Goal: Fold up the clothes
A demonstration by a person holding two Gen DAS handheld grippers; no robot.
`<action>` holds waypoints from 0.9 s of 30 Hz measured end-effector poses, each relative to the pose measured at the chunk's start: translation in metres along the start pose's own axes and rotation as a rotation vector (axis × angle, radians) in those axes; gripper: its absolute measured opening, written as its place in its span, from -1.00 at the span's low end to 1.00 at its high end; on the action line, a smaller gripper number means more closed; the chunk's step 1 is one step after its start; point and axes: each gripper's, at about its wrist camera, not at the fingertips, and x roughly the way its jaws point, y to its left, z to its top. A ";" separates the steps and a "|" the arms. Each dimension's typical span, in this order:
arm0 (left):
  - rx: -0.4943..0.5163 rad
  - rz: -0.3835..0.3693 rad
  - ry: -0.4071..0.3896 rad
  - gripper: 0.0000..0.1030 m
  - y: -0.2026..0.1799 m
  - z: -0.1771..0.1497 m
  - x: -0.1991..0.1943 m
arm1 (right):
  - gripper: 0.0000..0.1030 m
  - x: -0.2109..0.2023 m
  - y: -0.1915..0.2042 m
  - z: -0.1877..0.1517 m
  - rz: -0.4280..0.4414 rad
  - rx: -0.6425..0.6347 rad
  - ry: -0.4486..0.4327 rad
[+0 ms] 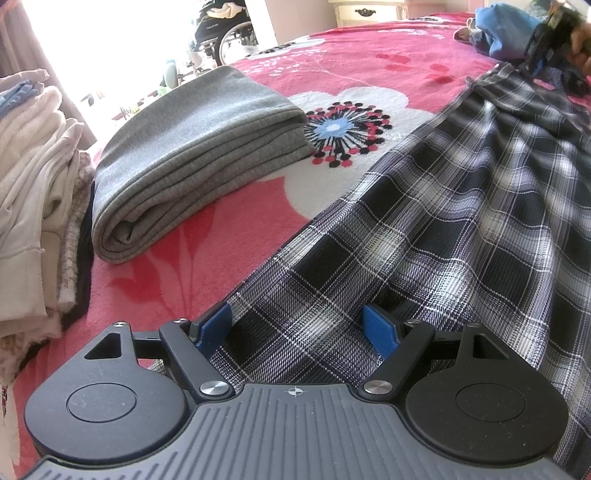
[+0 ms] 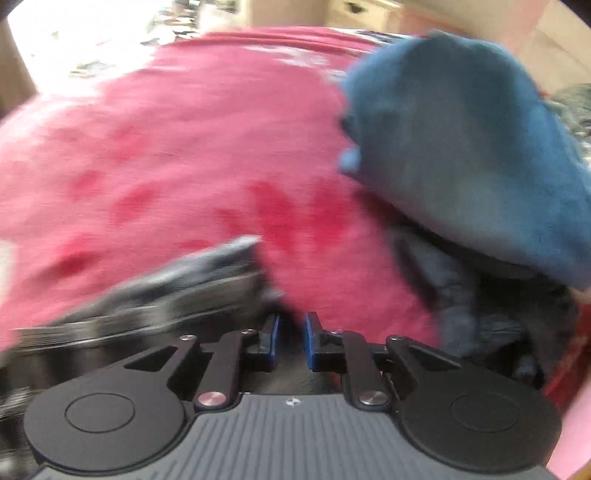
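A black-and-white plaid garment (image 1: pixel 443 221) lies spread across the pink floral blanket (image 1: pixel 369 48), running from the near edge to the far right. My left gripper (image 1: pixel 297 326) hangs open wide over its near end, with plaid cloth lying loose between the blue pads (image 1: pixel 380 328). In the blurred right wrist view my right gripper (image 2: pixel 291 338) shows a narrow gap between its pads with nothing clearly in it. It hovers just right of the plaid garment's far edge (image 2: pixel 166 288). A hand (image 1: pixel 576 40) carrying that gripper shows at the top right of the left wrist view.
A folded grey garment (image 1: pixel 192 155) lies left of the plaid one. A stack of pale folded clothes (image 1: pixel 33 184) stands at the far left. A crumpled blue garment (image 2: pixel 461 147) rests on a dark one (image 2: pixel 461 295) at the right. A cabinet (image 1: pixel 365 11) stands beyond the bed.
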 end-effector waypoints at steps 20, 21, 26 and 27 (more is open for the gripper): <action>-0.002 0.009 0.001 0.53 -0.003 0.002 0.000 | -0.55 -0.061 0.036 -0.019 -0.158 -0.255 0.124; 0.000 0.009 0.001 0.53 -0.003 0.002 0.000 | -0.48 -0.077 0.045 -0.021 -0.080 -0.244 0.081; -0.010 0.009 0.003 0.54 -0.002 0.003 0.001 | -0.14 -0.126 0.103 -0.041 0.240 -0.292 -0.016; -0.011 0.009 0.003 0.54 -0.002 0.003 0.001 | -0.14 -0.128 0.116 -0.045 0.261 -0.310 -0.024</action>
